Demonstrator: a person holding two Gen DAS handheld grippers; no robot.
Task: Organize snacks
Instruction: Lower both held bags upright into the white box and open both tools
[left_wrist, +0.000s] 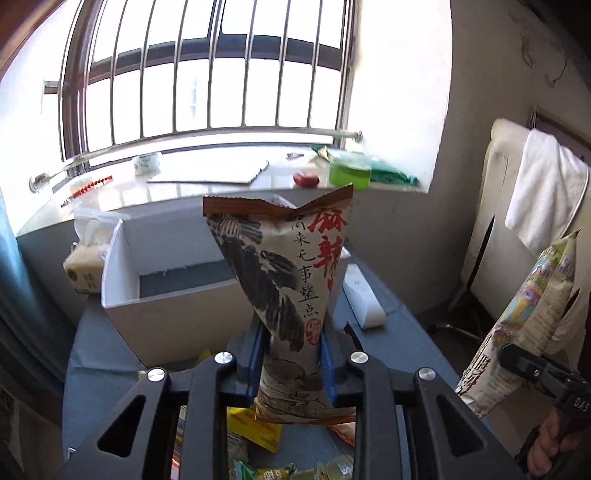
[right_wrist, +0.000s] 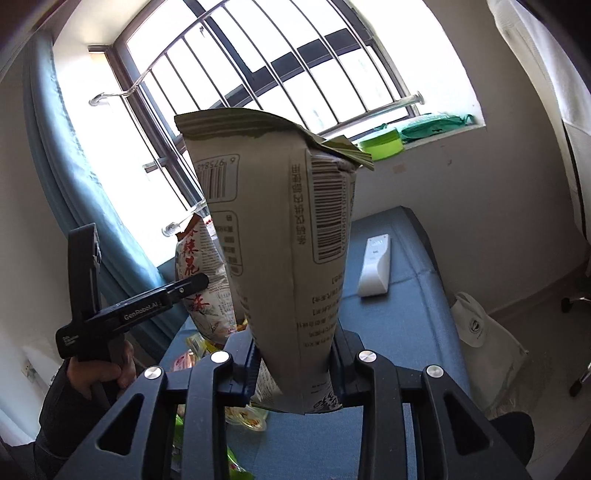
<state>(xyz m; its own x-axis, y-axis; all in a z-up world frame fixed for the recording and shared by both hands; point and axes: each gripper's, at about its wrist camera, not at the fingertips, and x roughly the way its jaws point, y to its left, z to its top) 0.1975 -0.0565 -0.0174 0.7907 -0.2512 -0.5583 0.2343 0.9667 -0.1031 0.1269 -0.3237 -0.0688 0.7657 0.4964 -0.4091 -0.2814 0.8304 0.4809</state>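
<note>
Left wrist view: a brown snack bag (left_wrist: 291, 295), clamped upright in the left gripper (left_wrist: 292, 363), hangs before a white bin (left_wrist: 122, 295); the right gripper (right_wrist: 295, 363) pinches a green-topped snack bag (right_wrist: 280, 236) above the blue counter (right_wrist: 402, 306).

A blue-covered table (left_wrist: 402, 325) carries a white bin (left_wrist: 162, 295). Right of the bin lies a white remote (left_wrist: 364, 299); loose snack packets (left_wrist: 255, 435) lie nearer than it.

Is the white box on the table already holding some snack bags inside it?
No: in the left wrist view the white box shows only its bare dark floor, with no bags inside.
</note>
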